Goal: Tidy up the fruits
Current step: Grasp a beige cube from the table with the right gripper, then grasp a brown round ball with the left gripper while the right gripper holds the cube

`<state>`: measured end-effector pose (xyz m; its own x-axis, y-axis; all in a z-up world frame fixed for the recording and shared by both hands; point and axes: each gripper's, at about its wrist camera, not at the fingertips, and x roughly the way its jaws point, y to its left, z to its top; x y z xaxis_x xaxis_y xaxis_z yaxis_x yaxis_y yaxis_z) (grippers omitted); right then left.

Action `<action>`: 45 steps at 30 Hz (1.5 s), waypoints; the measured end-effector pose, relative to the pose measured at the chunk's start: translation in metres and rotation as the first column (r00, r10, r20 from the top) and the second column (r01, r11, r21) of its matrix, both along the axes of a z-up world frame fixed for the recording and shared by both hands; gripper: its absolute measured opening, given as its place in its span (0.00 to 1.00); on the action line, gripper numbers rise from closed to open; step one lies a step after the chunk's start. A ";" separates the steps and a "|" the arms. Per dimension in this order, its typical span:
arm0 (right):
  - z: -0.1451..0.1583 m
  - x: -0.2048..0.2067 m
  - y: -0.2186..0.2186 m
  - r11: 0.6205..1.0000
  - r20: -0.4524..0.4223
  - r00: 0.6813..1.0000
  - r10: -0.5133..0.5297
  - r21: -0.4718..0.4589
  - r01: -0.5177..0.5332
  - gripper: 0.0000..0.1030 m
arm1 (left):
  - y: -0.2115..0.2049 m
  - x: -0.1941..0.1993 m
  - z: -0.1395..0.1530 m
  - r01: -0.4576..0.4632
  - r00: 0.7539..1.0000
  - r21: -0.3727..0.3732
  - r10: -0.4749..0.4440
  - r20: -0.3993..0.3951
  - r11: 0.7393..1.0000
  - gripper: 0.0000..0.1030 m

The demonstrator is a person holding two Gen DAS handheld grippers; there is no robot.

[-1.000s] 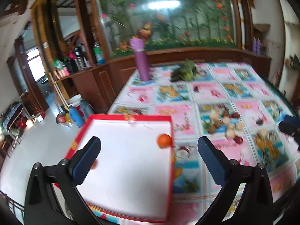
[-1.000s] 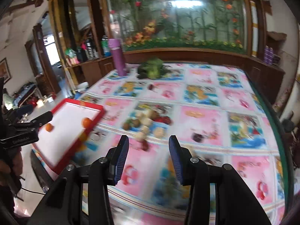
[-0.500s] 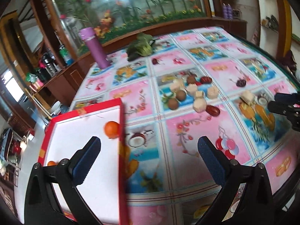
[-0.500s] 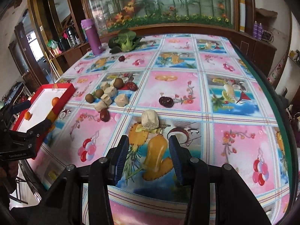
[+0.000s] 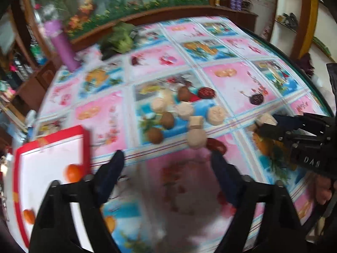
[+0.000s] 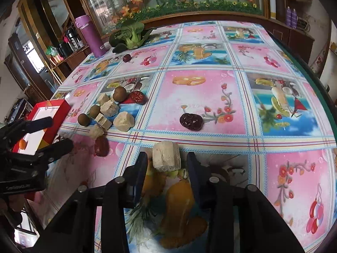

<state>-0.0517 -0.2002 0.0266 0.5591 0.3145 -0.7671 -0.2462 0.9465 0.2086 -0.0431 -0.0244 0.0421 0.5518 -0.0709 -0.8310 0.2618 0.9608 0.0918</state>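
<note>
The right gripper (image 6: 167, 164) has its jaws spread around a beige chunk (image 6: 166, 156).

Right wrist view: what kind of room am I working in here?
Likely a home dining room: a table under a fruit-print cloth, a wooden sideboard against the wall, and a purple flask beside leafy greens.

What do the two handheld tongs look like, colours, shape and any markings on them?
Both are black plastic frames with round silver bolts at the joints, ending in two dark blue ribbed pads. The left tongs and right tongs look alike. Seen from the left camera, the right one's side bears pale raised letters reading DAS; the left one's side carries small lettering too blurred to read. No cables or sleeves show.
</note>
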 end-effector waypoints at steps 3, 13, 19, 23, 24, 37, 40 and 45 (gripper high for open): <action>-0.001 0.001 -0.002 1.000 0.013 1.000 0.003 0.010 -0.003 0.32 | -0.005 0.014 -0.013 0.010 0.999 -0.019 -0.011 -0.050 1.000 0.61; -0.001 0.006 -0.006 0.998 0.011 1.000 0.007 0.062 -0.008 0.32 | -0.014 0.036 -0.027 0.027 0.995 -0.064 -0.033 -0.096 0.998 0.56; -0.001 0.004 -0.003 0.999 0.023 1.000 0.015 0.046 -0.016 0.32 | -0.017 0.040 -0.027 0.024 0.996 -0.074 -0.031 -0.083 0.997 0.54; -0.002 0.002 0.003 0.999 0.036 0.999 0.030 0.018 -0.030 0.25 | -0.023 0.040 -0.027 0.029 0.997 -0.080 -0.035 -0.067 0.996 0.43; -0.002 0.002 0.003 0.999 0.039 0.999 0.030 0.013 -0.030 0.25 | -0.024 0.040 -0.027 0.034 0.997 -0.082 -0.039 -0.064 0.996 0.41; -0.001 0.001 0.002 0.999 0.047 0.998 0.033 0.037 -0.035 0.25 | -0.016 0.029 -0.023 -0.001 0.998 -0.134 -0.008 -0.063 0.991 0.27; 0.002 -0.002 0.003 0.998 0.064 0.997 0.039 0.046 -0.042 0.25 | -0.004 0.015 -0.014 -0.023 0.999 -0.144 0.018 -0.037 0.989 0.27; 0.009 -0.010 0.022 0.996 0.073 0.995 0.068 0.056 -0.073 0.25 | 0.032 -0.021 0.016 -0.072 0.995 -0.147 0.081 0.054 0.987 0.28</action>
